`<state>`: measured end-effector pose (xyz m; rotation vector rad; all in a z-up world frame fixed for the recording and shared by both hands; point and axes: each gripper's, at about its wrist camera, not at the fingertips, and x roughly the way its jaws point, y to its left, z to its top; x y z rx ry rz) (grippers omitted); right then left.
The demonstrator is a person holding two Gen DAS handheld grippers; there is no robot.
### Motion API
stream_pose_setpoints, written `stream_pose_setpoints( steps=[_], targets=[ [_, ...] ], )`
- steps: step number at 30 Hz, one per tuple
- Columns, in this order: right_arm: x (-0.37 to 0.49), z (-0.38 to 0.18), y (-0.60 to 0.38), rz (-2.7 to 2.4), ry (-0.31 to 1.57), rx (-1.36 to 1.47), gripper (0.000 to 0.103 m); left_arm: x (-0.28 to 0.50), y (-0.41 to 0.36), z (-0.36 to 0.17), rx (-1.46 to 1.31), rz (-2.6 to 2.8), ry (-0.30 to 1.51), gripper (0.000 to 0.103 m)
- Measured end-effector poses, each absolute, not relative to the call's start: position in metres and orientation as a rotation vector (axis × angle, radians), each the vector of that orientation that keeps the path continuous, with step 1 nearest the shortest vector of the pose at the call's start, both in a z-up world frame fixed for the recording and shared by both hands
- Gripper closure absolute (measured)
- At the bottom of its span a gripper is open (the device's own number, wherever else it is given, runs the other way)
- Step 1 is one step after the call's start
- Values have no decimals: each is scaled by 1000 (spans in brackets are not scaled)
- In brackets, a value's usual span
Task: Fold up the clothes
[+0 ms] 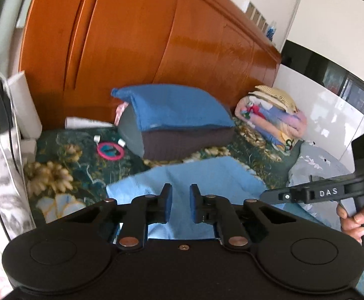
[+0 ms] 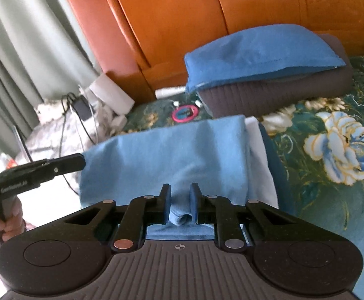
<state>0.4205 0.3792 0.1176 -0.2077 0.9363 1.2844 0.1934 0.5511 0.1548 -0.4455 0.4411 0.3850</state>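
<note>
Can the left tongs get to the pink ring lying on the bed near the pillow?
Probably, but not freely: the left tongs are pinching the light blue cloth, so they would drag it along or have to let go. Otherwise only bare bedspread lies before the pink ring.

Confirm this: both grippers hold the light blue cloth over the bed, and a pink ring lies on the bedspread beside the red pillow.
One thing is wrong: the pillow is blue over a dark base, not red. The left wrist view shows it, with the pink ring beside it. The rest stands: left gripper and right gripper hold the light blue cloth.
</note>
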Motion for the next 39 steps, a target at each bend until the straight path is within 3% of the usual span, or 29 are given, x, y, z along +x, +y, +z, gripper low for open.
stream_pose_setpoints(
  steps=[10, 24, 35, 39],
  targets=[
    [433, 97, 371, 1255, 993, -160, 88, 194, 569, 127, -508, 414, 491, 92],
    [395, 150, 310, 1266, 876, -88, 88, 174, 507, 183, -428, 360, 426, 91],
    [331, 161, 200, 1186, 801, -83, 81, 139, 389, 183, -387, 318, 443, 58],
    [305, 159, 160, 1147, 774, -132, 69, 125, 344, 177, -380, 292, 451, 53]
  ],
)
